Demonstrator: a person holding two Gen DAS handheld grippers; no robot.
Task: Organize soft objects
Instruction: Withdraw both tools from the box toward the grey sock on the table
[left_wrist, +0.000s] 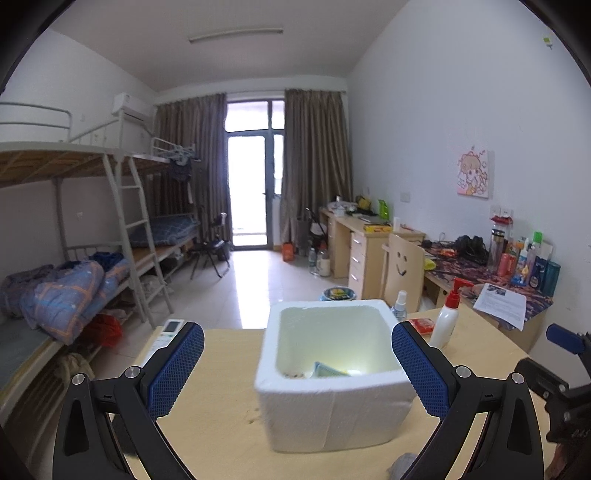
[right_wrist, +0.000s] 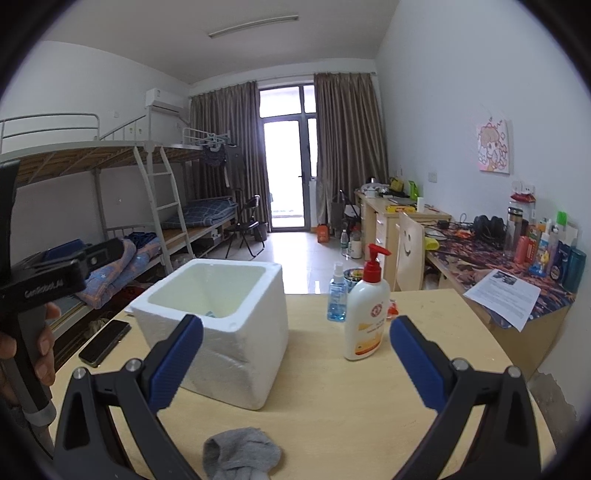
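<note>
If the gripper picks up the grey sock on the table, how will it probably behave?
The grey sock lies crumpled in soft folds, so it will likely droop from the right gripper rather than keep its shape. It looks thin, so probably very light. Its knit surface should grip well, though a pinch may catch only one layer.

Wooden table (right_wrist: 424, 369), white foam box (right_wrist: 236, 354), grey sock (right_wrist: 240, 452), lotion bottle (right_wrist: 365, 317), spray bottle (right_wrist: 337, 295), phone (right_wrist: 105, 341)
</note>
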